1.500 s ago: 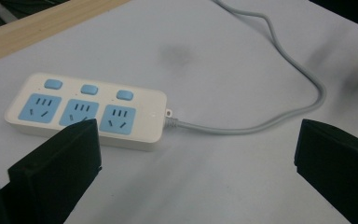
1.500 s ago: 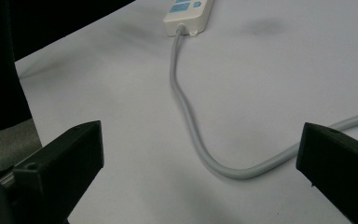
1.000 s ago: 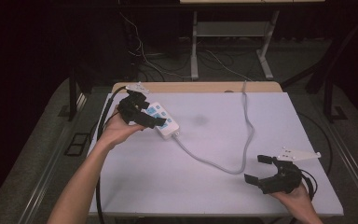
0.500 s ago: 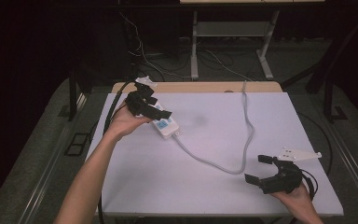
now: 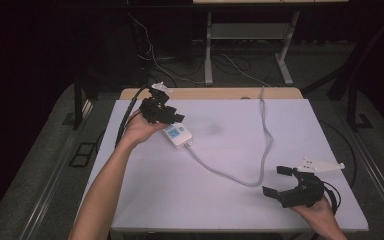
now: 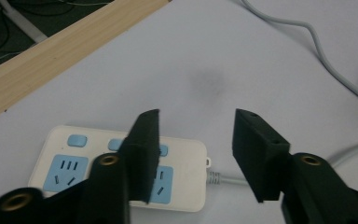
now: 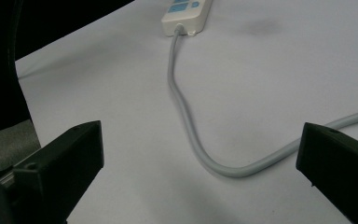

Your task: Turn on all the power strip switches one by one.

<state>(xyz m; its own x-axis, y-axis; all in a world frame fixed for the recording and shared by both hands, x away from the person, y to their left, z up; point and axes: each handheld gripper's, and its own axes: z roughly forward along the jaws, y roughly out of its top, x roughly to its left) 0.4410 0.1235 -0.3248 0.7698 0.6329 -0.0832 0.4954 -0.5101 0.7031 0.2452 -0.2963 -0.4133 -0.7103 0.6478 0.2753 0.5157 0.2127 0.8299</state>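
i'm bringing my left tongs [image 6: 193,158], just narrowing to half-open and empty, over the power strip [image 5: 176,136] at the counter's [image 5: 230,200] far left, next needing to straddle and pinch it, while my right tongs [image 5: 279,181] wait wide open, empty.

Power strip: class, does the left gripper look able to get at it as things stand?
Probably yes: the left gripper hangs right over the power strip, its jaws having just been closing, with nothing in between.

Power strip [image 5: 177,135]: white, flat oblong with blue sockets and blue switches, face up, lying at an angle on the white table's far-left part. Grey cord [image 5: 260,150] curves rightward and off the table's far edge.
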